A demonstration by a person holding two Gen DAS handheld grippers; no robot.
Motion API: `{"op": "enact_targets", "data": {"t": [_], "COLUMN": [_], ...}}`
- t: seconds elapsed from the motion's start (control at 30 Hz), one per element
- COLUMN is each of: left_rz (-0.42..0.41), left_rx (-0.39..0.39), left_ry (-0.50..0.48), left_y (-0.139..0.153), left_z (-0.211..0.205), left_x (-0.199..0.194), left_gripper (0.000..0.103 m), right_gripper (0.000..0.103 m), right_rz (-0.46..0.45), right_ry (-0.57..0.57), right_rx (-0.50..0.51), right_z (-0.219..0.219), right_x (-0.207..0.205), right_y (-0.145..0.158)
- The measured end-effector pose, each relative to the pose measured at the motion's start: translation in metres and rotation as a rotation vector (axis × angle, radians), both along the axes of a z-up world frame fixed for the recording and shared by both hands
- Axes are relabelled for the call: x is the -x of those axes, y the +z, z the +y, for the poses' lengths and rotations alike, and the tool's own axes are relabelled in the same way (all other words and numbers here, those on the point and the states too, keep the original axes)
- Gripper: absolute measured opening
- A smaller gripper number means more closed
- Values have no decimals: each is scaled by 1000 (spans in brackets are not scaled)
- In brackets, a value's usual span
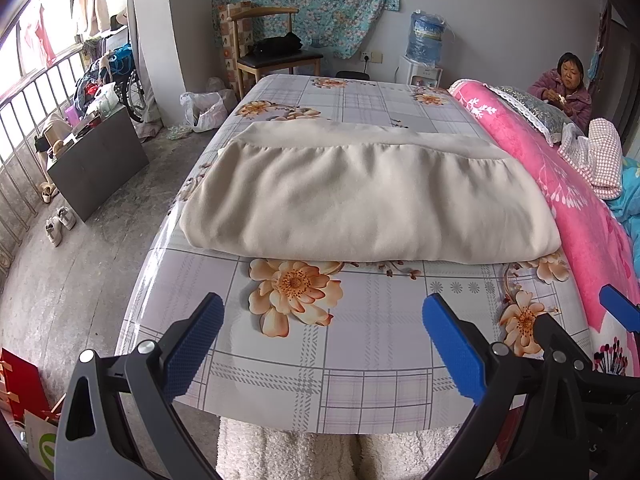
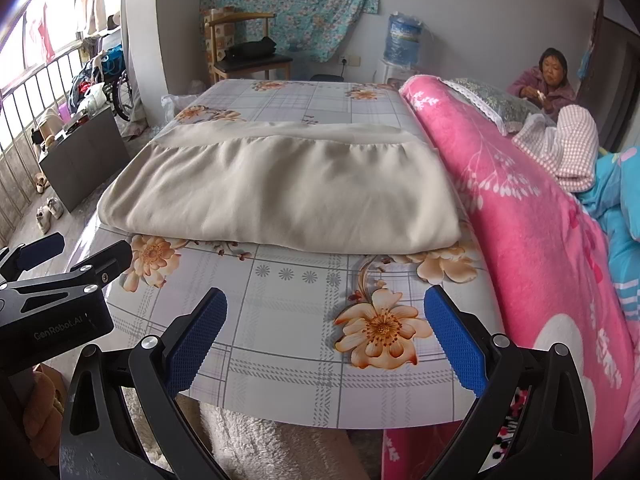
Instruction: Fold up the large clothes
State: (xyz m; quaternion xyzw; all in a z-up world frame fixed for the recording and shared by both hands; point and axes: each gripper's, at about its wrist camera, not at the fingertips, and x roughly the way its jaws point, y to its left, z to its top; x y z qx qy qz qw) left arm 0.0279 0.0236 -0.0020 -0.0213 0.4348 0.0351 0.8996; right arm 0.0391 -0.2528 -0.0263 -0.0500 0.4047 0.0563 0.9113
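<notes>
Both the left gripper (image 1: 324,344) and the right gripper (image 2: 326,340) were wide open and held nothing, near the folded beige cloth (image 1: 360,200) on the flowery table (image 1: 360,360), and a careless grab could have pulled the folds apart.

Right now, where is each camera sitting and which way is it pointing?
Left wrist: on the left gripper, low at the table's near edge, facing the folded beige garment; both blue fingers show, spread, plus the right gripper at the right edge.
Right wrist: on the right gripper, beside it, facing the same way; its fingers spread, the left gripper at the left edge.
Shared: garment, floral tablecloth, pink blanket, wooden chair, seated person.
</notes>
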Motion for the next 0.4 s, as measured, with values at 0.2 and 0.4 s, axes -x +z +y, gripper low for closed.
{"op": "enact_targets", "data": {"t": [0.2,0.4], "left_rz": [2,2], "left_rx": [1,1], "left_ry": [1,2], "left_y": [1,1], "left_z": [0,1], "left_x": [0,0], "left_gripper": [98,98], "right_gripper": [95,95], "right_rz": [-3,-4], "right_ry": [1,0], "right_rx": [4,6], "right_z": [0,3], "right_x": [0,0], "right_y": [0,1]}}
